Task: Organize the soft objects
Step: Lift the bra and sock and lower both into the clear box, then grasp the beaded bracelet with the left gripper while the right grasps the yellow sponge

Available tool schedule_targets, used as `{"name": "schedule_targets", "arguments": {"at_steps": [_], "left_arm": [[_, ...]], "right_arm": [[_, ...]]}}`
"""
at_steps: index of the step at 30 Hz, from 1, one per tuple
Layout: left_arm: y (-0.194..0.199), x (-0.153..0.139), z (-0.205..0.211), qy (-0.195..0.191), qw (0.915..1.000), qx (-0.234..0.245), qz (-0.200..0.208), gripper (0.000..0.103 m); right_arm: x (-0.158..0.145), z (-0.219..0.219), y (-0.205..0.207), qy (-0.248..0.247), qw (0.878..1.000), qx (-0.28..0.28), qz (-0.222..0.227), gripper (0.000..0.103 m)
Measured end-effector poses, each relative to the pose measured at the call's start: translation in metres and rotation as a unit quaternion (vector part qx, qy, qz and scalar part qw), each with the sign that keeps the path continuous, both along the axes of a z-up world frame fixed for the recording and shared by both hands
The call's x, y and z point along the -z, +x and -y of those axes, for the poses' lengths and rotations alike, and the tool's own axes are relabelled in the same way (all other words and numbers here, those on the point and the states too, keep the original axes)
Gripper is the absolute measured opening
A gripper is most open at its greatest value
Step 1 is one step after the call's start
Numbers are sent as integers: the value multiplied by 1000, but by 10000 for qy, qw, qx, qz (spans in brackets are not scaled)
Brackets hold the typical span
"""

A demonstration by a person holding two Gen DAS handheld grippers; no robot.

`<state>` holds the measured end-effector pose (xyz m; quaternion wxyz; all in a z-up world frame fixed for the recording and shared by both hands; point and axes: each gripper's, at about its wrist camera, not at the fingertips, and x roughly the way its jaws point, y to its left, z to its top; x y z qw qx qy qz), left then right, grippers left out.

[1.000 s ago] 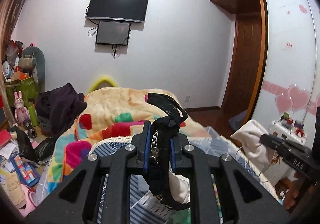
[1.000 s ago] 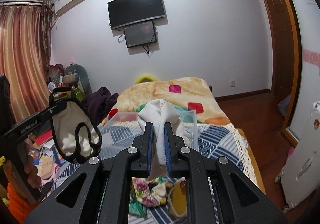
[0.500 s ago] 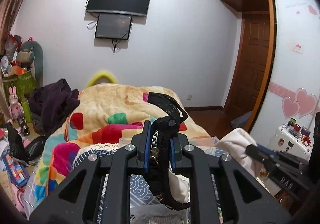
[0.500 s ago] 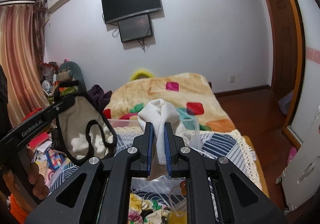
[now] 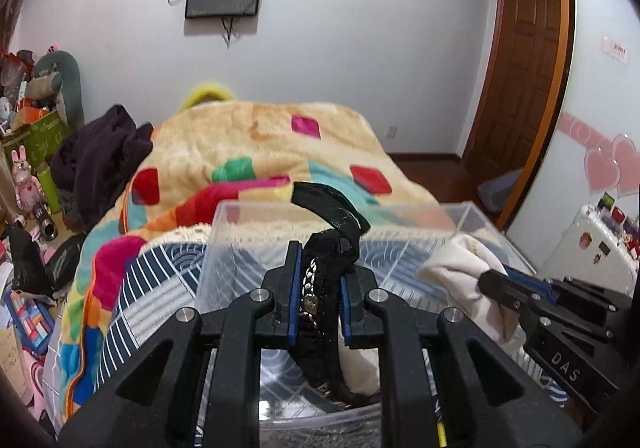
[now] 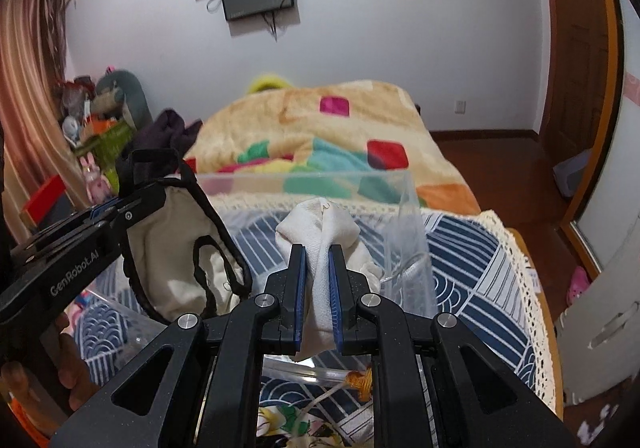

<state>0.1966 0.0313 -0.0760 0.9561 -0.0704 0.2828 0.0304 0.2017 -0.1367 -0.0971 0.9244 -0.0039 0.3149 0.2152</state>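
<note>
My left gripper (image 5: 319, 268) is shut on a black-trimmed cream undergarment (image 5: 328, 232); the garment hangs over a clear plastic box (image 5: 240, 215) on the bed. From the right wrist view the same garment (image 6: 180, 248) dangles from the left gripper (image 6: 132, 203) at the left. My right gripper (image 6: 317, 268) is shut on a white cloth (image 6: 320, 224), held above the same clear box (image 6: 304, 179). The white cloth (image 5: 460, 268) and right gripper (image 5: 504, 288) show at the right of the left wrist view.
The bed carries a navy-and-white patterned cover (image 6: 472, 248) and a colourful fleece blanket (image 5: 260, 143). A dark clothes pile (image 5: 100, 155) and cluttered items (image 5: 28, 119) lie at the left. A wooden door (image 5: 516, 79) and a white case (image 5: 592, 244) stand at the right.
Both grippers have moved forward and lower over the clear box with their garments still held. The box now fills the middle of both views.
</note>
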Motion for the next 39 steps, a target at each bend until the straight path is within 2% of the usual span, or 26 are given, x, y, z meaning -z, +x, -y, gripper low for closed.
{"name": "schedule_targets", "arguments": {"at_steps": [8,10,11,12,13,16,19,26,28,31,39], "left_arm": [[-7,10,3,136,9996,148,-211,17],[-11,11,2,24,9995,203,-254,24],[-14,11,1,-40,9993,247,-268,34],[-17,11,1,-110,9992,299,-259,44],[-22,10,1,-142,9991,324,-231,47],[-34,4,3,-1,9995,306,-104,50],[-47,-4,2,35,9995,305,13,58],[-81,-18,2,103,9993,268,253,84],[-88,-16,2,86,9993,305,212,86],[-96,-11,5,94,9993,349,131,86],[-119,16,20,-3,9985,531,-123,85]], "right_arm": [[2,-4,0,-252,9993,-134,-236,14],[1,-2,-2,-256,9992,-119,-279,14],[-1,0,-4,-199,9992,-159,-310,14],[-3,3,-7,-137,9993,-197,-298,17],[-4,4,-6,-110,9993,-206,-280,19],[-14,10,-16,-71,9998,-148,-81,29],[-20,16,-23,97,9999,-136,24,39],[-34,33,-43,325,9985,46,441,65],[-32,38,-49,369,9981,99,481,70],[-24,43,-53,391,9981,150,448,70],[9,46,-64,30,9997,179,160,70]]}}
